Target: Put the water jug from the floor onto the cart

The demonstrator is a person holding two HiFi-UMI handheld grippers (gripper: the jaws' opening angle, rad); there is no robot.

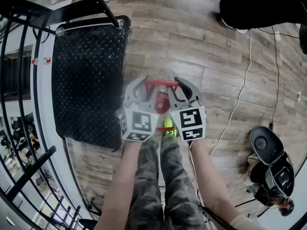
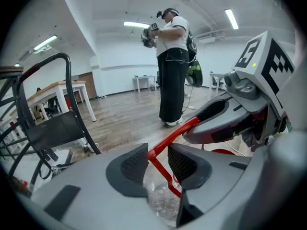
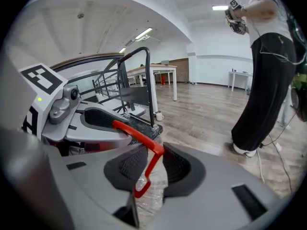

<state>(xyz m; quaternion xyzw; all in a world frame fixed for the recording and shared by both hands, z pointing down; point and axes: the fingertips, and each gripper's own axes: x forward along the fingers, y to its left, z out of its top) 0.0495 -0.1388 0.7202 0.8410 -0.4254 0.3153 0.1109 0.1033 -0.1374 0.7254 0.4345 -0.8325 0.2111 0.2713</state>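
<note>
Arms (image 1: 125, 176): reaching down, each carrying a claw.
Left claw (image 2: 158, 163): standing narrow around the red handle (image 2: 175, 134), only one pad touching it.
Right claw (image 3: 153, 163): clamping the handle's corner.
Jug (image 1: 162, 100): sitting under the handle, over the floor (image 1: 201, 47), just right of the cart (image 1: 88, 75), not on it; whether it is lifted, cannot tell.
Person (image 2: 172, 66): standing beyond.

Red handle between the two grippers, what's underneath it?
Under the red handle sits the clear water jug: its red cap and some crinkled plastic show. The left gripper and right gripper cover the rest of it.
</note>
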